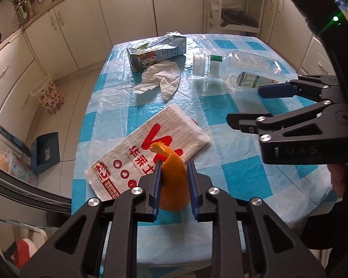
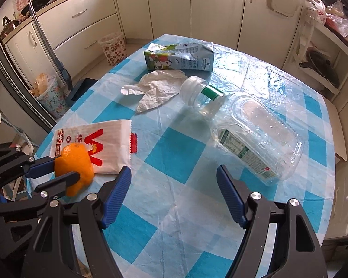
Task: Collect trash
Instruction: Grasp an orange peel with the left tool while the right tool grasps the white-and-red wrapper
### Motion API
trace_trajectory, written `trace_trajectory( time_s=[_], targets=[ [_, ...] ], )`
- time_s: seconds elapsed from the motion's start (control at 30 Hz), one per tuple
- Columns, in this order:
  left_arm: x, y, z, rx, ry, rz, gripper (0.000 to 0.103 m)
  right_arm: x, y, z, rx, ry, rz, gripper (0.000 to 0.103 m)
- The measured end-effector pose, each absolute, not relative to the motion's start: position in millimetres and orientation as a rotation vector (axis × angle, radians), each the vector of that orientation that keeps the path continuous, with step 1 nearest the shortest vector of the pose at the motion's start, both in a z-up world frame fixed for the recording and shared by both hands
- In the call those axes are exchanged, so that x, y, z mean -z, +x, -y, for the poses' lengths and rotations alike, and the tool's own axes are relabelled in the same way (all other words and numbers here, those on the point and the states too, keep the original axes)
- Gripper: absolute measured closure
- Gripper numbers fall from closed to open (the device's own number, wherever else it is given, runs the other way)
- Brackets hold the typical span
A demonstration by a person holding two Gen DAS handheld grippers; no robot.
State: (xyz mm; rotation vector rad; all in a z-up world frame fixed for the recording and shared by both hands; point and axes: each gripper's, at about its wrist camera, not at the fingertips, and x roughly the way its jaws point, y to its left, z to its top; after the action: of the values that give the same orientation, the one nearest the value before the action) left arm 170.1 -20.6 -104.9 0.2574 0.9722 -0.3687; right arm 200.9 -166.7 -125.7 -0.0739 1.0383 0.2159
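A piece of orange peel (image 1: pixel 172 180) is clamped between the blue pads of the left gripper (image 1: pixel 174 180), whose jaws are closed on it; the peel is held above the near edge of the table (image 2: pixel 174 143), over a white fast-food paper bag (image 1: pixel 148 153) with red print. In the right wrist view the peel is seen at 9 o'clock. The right gripper (image 2: pixel 174 185) is held level over the blue-checked cloth with its jaws wide apart and nothing between them. From the right wrist view, a crushed clear plastic bottle (image 2: pixel 255 134) is seen lying on its side at 2 o'clock, a crumpled white tissue (image 2: pixel 155 88) at 11 o'clock, and a flattened milk carton (image 2: pixel 178 56) just behind it at 12 o'clock. A floral waste bin (image 2: pixel 112 48) is seen on the floor beyond the table.
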Motion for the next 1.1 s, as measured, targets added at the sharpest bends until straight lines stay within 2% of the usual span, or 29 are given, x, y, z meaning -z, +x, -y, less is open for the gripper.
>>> trace_trajectory(
  time_s=[0.4,0.53,0.6,0.83,0.87,0.93,0.97,1.0,1.03,1.1],
  targets=[
    [75.7,157.5,2.1,0.527,0.198,-0.959,0.084,141.7,218.1,143.4,-0.257,-0.025,-1.059,0.029],
    [49.2,162.1,-33.6,0.491,0.14,-0.894,0.085,142.7,221.2,128.4,-0.301,-0.021,-1.042,0.029],
    [41.9,171.8,-55.7,0.446,0.074,-0.887,0.085,144.1,220.8,116.8,-0.33,-0.041,-1.032,0.025],
    [52.8,193.2,-89.1,0.295,-0.028,-0.939,0.084,159.7,210.6,79.0,-0.369,-0.174,-0.988,0.022],
    [52.8,193.3,-90.0,0.292,-0.032,-0.938,0.084,159.5,208.2,75.9,-0.385,-0.173,-0.98,0.025],
    [52.5,192.6,-91.4,0.286,-0.034,-0.93,0.084,155.9,203.5,71.3,-0.41,-0.18,-0.963,0.041],
    [53.4,194.0,-91.3,0.284,-0.036,-0.928,0.084,153.6,201.4,69.5,-0.431,-0.187,-0.959,0.064],
    [53.8,194.3,-90.9,0.282,-0.038,-0.929,0.084,150.8,199.0,66.2,-0.445,-0.202,-0.963,0.092],
    [54.2,194.6,-90.9,0.277,-0.038,-0.932,0.084,150.3,197.9,64.1,-0.456,-0.213,-0.972,0.1],
    [56.6,196.2,-89.9,0.266,-0.037,-0.94,0.084,149.3,192.5,64.8,-0.468,-0.242,-0.974,0.1]
  ],
)
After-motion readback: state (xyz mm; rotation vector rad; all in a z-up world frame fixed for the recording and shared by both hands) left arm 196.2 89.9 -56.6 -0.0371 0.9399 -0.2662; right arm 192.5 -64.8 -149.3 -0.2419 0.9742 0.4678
